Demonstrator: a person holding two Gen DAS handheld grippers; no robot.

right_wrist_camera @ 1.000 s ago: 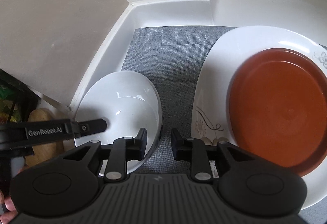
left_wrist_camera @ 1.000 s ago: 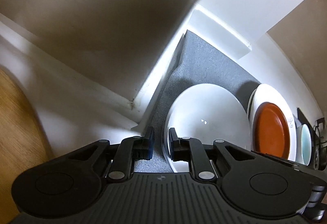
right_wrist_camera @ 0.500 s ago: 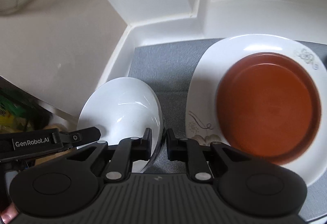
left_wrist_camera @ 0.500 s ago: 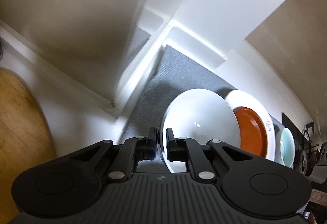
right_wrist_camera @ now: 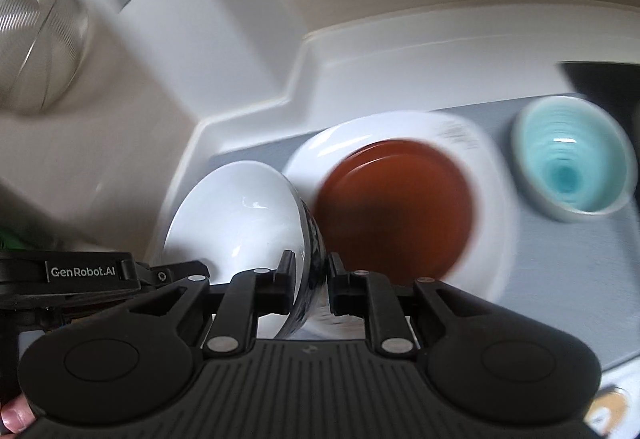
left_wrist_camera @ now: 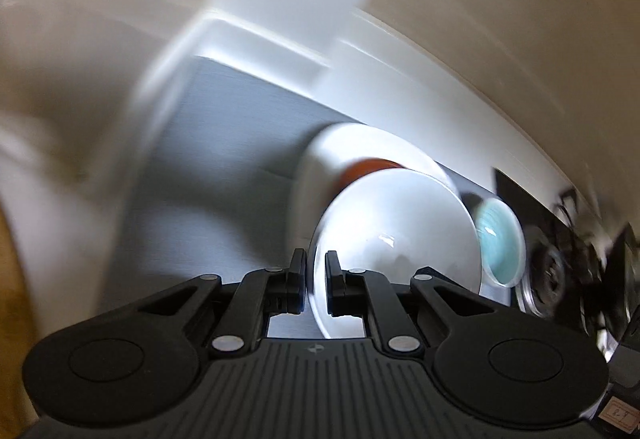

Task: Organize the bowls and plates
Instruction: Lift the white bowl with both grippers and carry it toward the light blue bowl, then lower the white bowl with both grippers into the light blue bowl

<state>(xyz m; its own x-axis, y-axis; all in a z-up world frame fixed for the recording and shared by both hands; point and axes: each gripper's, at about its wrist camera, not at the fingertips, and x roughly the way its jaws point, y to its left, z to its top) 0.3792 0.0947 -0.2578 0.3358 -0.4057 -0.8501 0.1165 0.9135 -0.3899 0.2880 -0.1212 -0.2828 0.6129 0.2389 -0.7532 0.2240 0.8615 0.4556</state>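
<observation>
A white bowl (left_wrist_camera: 400, 223) with a dark patterned outside hangs tilted above the grey mat (left_wrist_camera: 224, 143). My left gripper (left_wrist_camera: 316, 271) is shut on its near rim. My right gripper (right_wrist_camera: 310, 271) is shut on the rim of the same white bowl (right_wrist_camera: 236, 215) at the other side. In the right wrist view the body of the left gripper (right_wrist_camera: 88, 273) shows beside the bowl. Just behind the bowl, a brown-orange plate (right_wrist_camera: 396, 207) lies on a white plate (right_wrist_camera: 492, 207). A teal bowl (right_wrist_camera: 572, 159) stands on the mat to their right. Both views are blurred.
White raised walls (right_wrist_camera: 304, 79) border the mat at the back and left. A wire mesh strainer (right_wrist_camera: 40, 39) sits at the upper left of the right wrist view. Dark objects (left_wrist_camera: 560, 259) crowd the right end past the teal bowl (left_wrist_camera: 498, 243). A thumb (right_wrist_camera: 14, 415) shows at the lower left.
The right gripper's jaws closed on the white bowl's rim. Both grippers then rose with the bowl, off the mat, and carried it right towards the stacked plates.
</observation>
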